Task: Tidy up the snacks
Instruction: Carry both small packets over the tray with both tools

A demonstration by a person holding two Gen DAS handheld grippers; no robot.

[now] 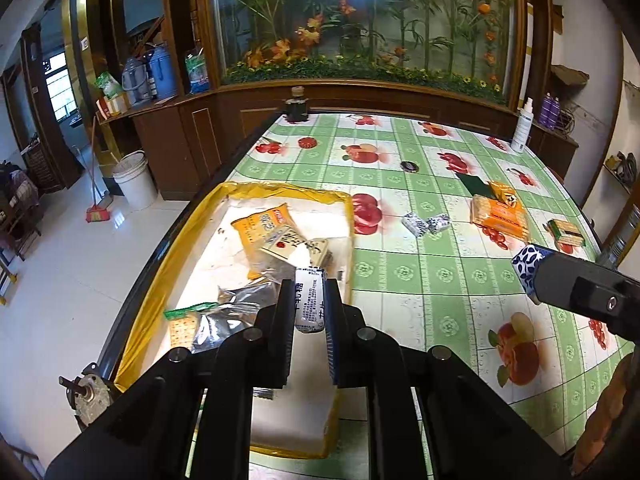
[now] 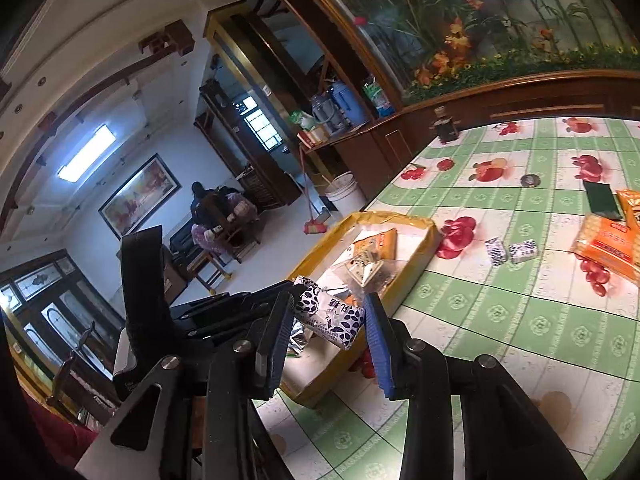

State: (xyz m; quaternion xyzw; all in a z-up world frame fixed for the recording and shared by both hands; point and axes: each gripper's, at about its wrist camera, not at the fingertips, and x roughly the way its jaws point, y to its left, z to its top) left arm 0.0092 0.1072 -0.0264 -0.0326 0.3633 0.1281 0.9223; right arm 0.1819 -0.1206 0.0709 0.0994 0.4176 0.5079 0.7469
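Two patterned candy packets [image 1: 309, 300] [image 2: 330, 316] held above yellow tray [image 1: 280, 192].

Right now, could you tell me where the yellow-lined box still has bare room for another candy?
Its near end is bare white floor, below the silver foil pouch. The middle is crowded with the orange packet and cream packet.

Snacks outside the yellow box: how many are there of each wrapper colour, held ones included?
Blue-and-white candies: 4, one in the left gripper, one in the right gripper, two on the tablecloth
Orange packets: 2
Green cracker pack: 1
Total: 7
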